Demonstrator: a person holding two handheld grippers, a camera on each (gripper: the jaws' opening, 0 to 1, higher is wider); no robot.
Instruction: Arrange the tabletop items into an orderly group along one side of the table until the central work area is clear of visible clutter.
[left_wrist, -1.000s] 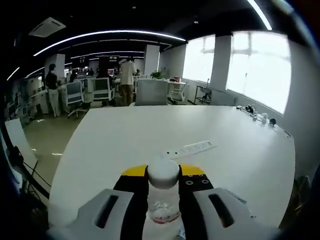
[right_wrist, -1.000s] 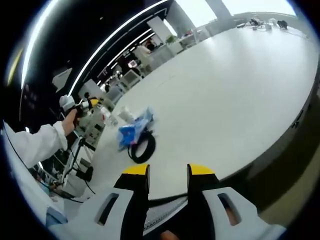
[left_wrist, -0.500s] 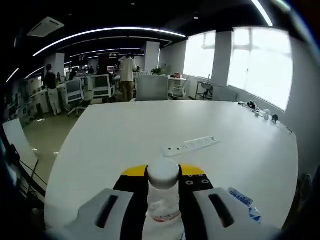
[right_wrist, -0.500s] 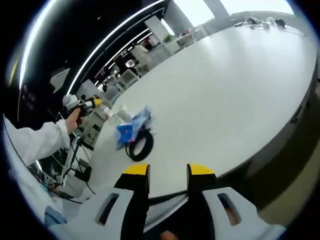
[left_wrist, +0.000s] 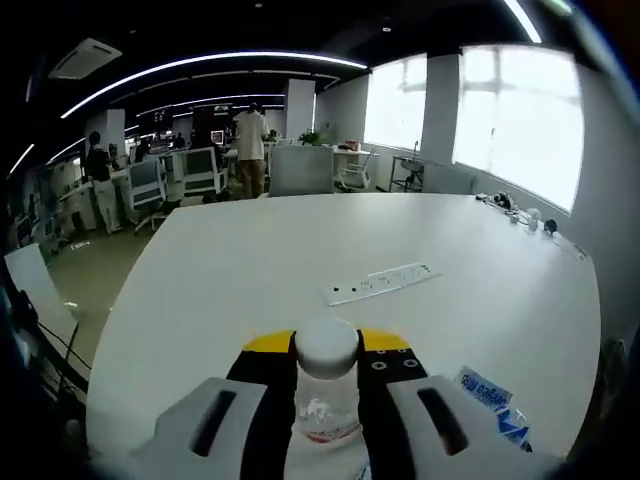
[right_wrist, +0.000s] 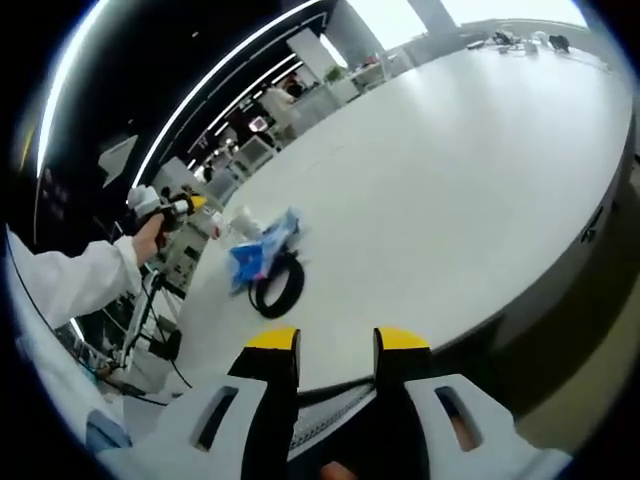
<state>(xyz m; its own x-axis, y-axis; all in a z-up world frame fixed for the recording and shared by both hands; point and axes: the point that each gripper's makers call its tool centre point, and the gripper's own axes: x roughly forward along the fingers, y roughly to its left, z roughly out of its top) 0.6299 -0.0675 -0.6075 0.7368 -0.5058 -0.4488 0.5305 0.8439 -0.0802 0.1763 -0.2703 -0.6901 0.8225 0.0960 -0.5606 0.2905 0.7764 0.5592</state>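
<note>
My left gripper (left_wrist: 326, 348) is shut on a clear plastic bottle (left_wrist: 326, 408) with a white cap, held upright between the jaws above the white table (left_wrist: 250, 260). Beyond it a white power strip (left_wrist: 380, 283) lies flat, and a blue packet (left_wrist: 490, 393) lies at the lower right. My right gripper (right_wrist: 336, 345) is open with nothing between its jaws, over the table's near edge. Ahead of it a blue packet (right_wrist: 260, 252) rests against a black cable coil (right_wrist: 277, 291). The left gripper (right_wrist: 165, 207) appears there at the left, in a hand with a white sleeve.
A small white object (right_wrist: 240, 217) stands just behind the blue packet. Small items (left_wrist: 520, 212) lie along the table's far right edge near the windows. Office chairs (left_wrist: 300, 170) and standing people are beyond the table's far end. Cables hang off the table's left side.
The left view has shifted a little, bringing the blue packet into sight at the lower right. The bottle stays in the left jaws. The right view has hardly moved.
</note>
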